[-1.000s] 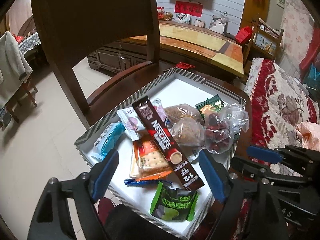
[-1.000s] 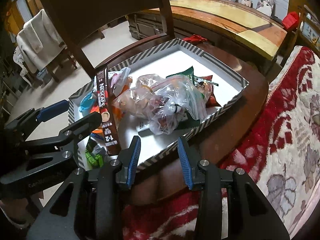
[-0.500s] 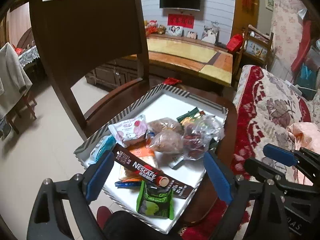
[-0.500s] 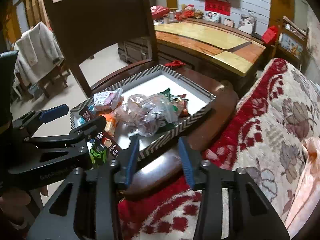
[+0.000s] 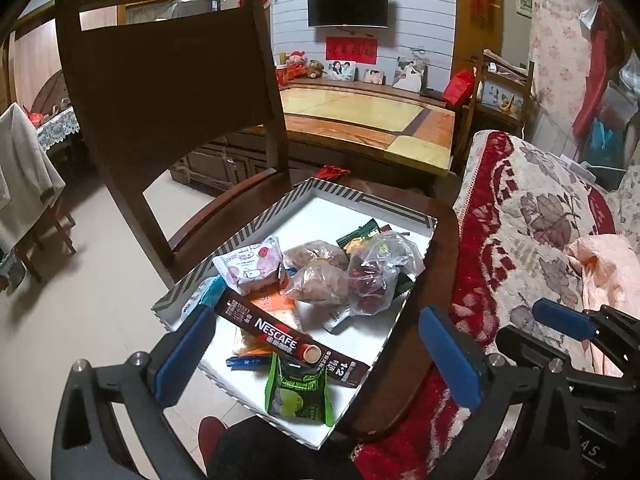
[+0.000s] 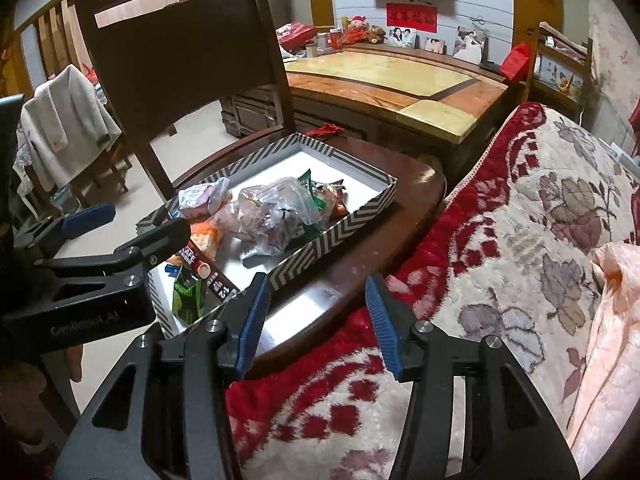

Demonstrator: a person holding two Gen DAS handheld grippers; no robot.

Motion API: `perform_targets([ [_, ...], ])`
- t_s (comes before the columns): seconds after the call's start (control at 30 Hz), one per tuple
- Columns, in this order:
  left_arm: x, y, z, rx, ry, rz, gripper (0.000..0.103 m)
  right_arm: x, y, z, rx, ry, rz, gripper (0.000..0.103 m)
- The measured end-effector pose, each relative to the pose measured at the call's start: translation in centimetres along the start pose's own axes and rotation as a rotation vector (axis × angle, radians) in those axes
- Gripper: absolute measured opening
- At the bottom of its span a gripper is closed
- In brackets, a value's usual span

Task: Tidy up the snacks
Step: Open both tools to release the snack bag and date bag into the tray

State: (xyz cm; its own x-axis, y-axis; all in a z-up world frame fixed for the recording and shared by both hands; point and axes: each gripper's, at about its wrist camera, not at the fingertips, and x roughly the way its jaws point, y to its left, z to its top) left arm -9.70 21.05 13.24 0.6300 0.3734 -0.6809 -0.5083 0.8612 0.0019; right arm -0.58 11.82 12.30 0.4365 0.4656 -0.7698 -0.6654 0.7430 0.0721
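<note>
A striped box tray [image 5: 256, 224] with a white floor sits on a dark wooden chair seat. In it lie a brown Nescafe stick box [image 5: 288, 340], a green packet [image 5: 298, 390], a pink-and-white packet [image 5: 250, 266], an orange cracker pack [image 5: 276, 306] and clear bags of snacks [image 5: 320, 280]. My left gripper [image 5: 316, 356] hangs above the tray's near end, its jaws opening wide with nothing between them. My right gripper [image 6: 318, 320] is over the seat edge, short of the tray [image 6: 344, 228]. Its jaws are opening and hold nothing.
The chair's tall back [image 5: 168, 60] rises behind the tray. A red floral blanket [image 6: 520, 220] covers the bed or sofa on the right, touching the seat. A low table with a yellow top [image 5: 360, 116] stands beyond. Tiled floor lies to the left.
Both grippers have drawn back and up from the tray, and both sets of jaws have widened. The Nescafe box now lies more crosswise over the front snacks.
</note>
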Motion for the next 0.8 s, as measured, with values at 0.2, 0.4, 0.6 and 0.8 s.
perform_targets([
  [0.2, -0.4, -0.2, -0.1, 0.001, 0.004, -0.010, 0.103, -0.4, -0.2, -0.3, 0.005, -0.003, 0.003, 0.049],
  [0.4, -0.6, -0.4, -0.1, 0.005, -0.002, -0.012, 0.103, -0.6, -0.1, -0.4, 0.002, -0.001, 0.006, 0.049],
  [0.6, -0.7, -0.6, -0.2, 0.011, -0.012, -0.016, 0.103, -0.4, -0.1, -0.7, 0.005, 0.012, 0.010, 0.049],
  [0.8, -0.7, -1.3, -0.4, 0.036, -0.020, -0.027, 0.103, -0.7, -0.5, -1.0, 0.019, 0.010, 0.007, 0.049],
])
